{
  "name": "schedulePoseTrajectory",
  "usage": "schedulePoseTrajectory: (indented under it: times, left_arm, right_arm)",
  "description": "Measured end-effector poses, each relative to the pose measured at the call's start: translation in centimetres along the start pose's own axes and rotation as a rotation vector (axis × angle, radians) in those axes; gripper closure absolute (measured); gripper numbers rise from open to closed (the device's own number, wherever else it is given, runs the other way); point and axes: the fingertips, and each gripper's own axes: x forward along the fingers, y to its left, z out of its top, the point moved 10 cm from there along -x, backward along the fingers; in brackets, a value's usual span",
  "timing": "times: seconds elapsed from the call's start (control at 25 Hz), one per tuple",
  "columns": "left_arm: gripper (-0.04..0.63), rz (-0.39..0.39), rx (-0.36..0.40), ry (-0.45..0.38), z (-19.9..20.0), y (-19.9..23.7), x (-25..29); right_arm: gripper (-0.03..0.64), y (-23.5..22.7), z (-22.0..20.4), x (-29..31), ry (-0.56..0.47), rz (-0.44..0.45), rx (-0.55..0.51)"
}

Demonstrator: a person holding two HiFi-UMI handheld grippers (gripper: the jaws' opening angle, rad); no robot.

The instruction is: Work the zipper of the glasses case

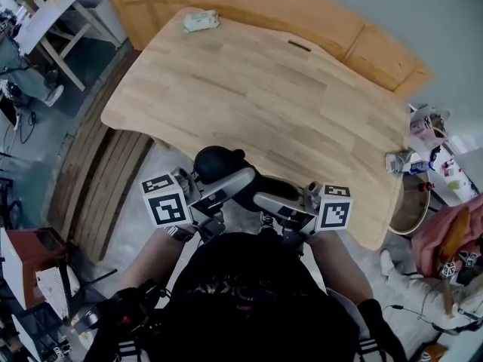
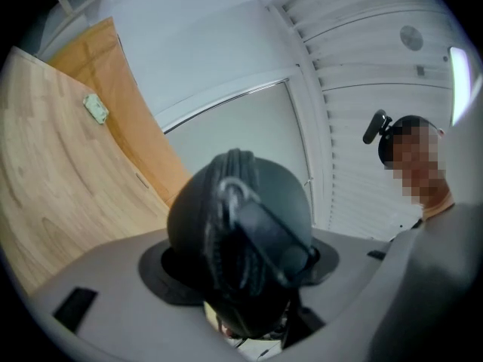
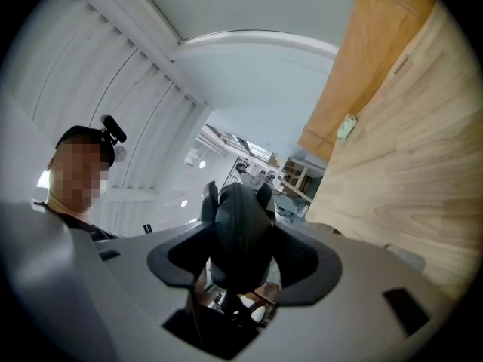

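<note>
A black glasses case (image 1: 226,166) is held in the air between both grippers, close to my body and just off the near edge of the wooden table (image 1: 264,96). My left gripper (image 1: 225,185) clamps one end, and my right gripper (image 1: 276,200) clamps the other. In the left gripper view the case (image 2: 226,232) fills the space between the pads, its zipper line and metal pull ring (image 2: 232,193) facing the camera. In the right gripper view the case (image 3: 240,232) stands end-on, pressed between that gripper's pads.
A small green-and-white packet (image 1: 200,21) lies at the table's far side. A few small boxes (image 1: 404,161) sit at its right edge, with a round wooden seat (image 1: 411,202) below them. Wooden boards lie on the floor to the left.
</note>
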Motion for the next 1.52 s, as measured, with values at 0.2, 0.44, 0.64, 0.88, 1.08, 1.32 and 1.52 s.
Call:
schedulePoseTrajectory:
  times: [0.2, 0.44, 0.64, 0.88, 1.08, 1.32, 1.52]
  left_arm:
    - [0.313, 0.039, -0.046, -0.058, 0.5, 1.0, -0.2]
    - [0.346, 0.112, -0.081, -0.067, 0.9, 2.3, -0.6]
    - [0.584, 0.146, -0.081, 0.091, -1.9, 2.8, 0.4]
    - [0.584, 0.23, 0.075, 0.314, -5.9, 2.5, 1.9]
    - [0.584, 0.292, 0.069, 0.352, -8.2, 2.3, 1.2]
    - [0.584, 0.411, -0.01, 0.257, -9.0, 2.4, 0.0]
    - [0.584, 0.496, -0.056, 0.209, -9.9, 2.4, -0.4]
  right_arm:
    - [0.353, -1.1, 0.0, -3.1, -0.096, -0.01, 0.123]
    - [0.353, -3.1, 0.4, -7.8, -0.332, -0.085, 0.244]
    - [0.353, -5.8, 3.6, -11.7, -0.296, -0.444, -0.011]
    - [0.353, -10.0, 8.8, -12.8, -0.049, -0.796, -0.481]
    - [0.354, -15.1, 12.2, -11.1, 0.159, -0.9, -0.68]
    - [0.356, -21.1, 14.6, -8.3, 0.506, -0.905, -0.973]
    - [0.356, -24.5, 15.8, -6.2, 0.723, -0.822, -1.198]
